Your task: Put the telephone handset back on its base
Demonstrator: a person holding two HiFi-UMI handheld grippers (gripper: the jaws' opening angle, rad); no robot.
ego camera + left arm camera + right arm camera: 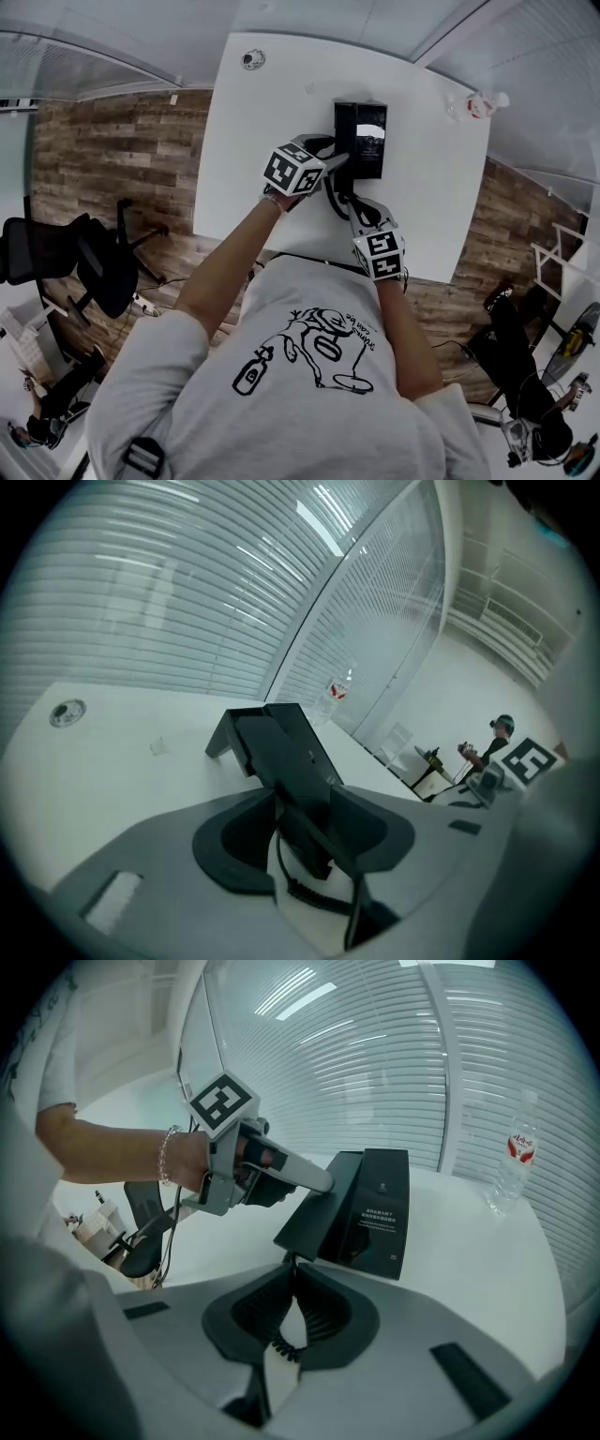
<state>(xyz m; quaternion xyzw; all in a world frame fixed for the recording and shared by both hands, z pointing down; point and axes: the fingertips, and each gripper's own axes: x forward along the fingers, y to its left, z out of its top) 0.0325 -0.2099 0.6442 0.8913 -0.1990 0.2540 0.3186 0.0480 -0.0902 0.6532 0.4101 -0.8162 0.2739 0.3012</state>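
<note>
The black telephone base [370, 141] stands at the back middle of the white table [244, 141]. The handset [281, 752] lies along the base's [217, 735] left side. My left gripper [336, 161] reaches in from the left, and its jaws stand apart on either side of the handset's near end. In its own view the left gripper [305, 803] shows the handset between its pads. The coiled cord [279, 1342] runs from the base [380, 1208] toward me. My right gripper [292, 1274] is shut on that cord just in front of the base.
A water bottle [478, 103] lies near the table's back right corner. A round cable grommet [252, 59] sits at the back left. Office chairs [94, 262] stand on the wooden floor to the left, and the table's front edge is close to my body.
</note>
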